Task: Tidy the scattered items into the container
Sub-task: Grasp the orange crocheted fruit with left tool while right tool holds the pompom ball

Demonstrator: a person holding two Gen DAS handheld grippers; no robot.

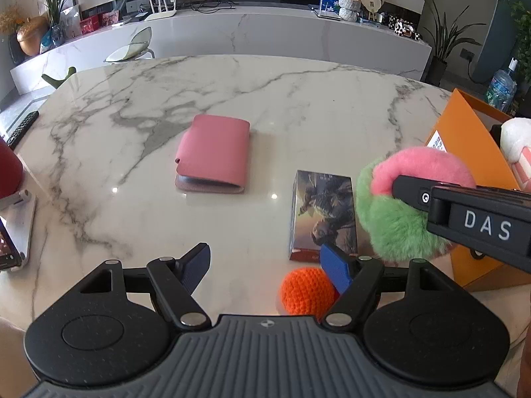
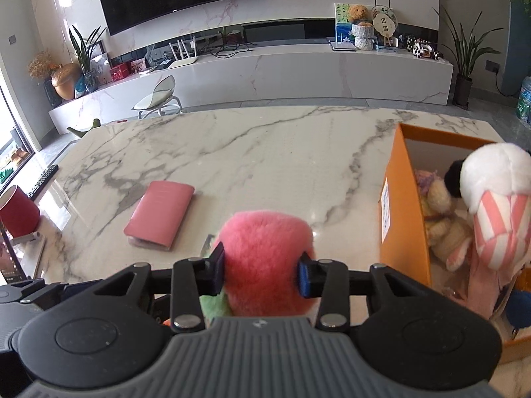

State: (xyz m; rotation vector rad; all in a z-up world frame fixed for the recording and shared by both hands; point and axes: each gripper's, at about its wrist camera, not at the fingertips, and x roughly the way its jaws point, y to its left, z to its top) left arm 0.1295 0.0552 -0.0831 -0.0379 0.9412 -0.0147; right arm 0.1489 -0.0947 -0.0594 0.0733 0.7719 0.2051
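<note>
My right gripper (image 2: 262, 270) is shut on a fluffy pink and green pompom (image 2: 265, 252), held above the marble table left of the orange box (image 2: 401, 205). In the left wrist view the pompom (image 1: 398, 219) hangs at the right with the right gripper's finger across it. My left gripper (image 1: 268, 265) is open and empty, low over the table. An orange crocheted ball (image 1: 305, 292) lies by its right finger. A picture card box (image 1: 323, 212) and a pink wallet (image 1: 214, 154) lie ahead. The orange box holds plush toys (image 2: 491, 205).
A red cup (image 2: 18, 212) and a tablet on a stand (image 1: 13, 229) sit at the table's left edge. A keyboard (image 2: 41, 180) lies beyond them. The pink wallet also shows in the right wrist view (image 2: 161, 214).
</note>
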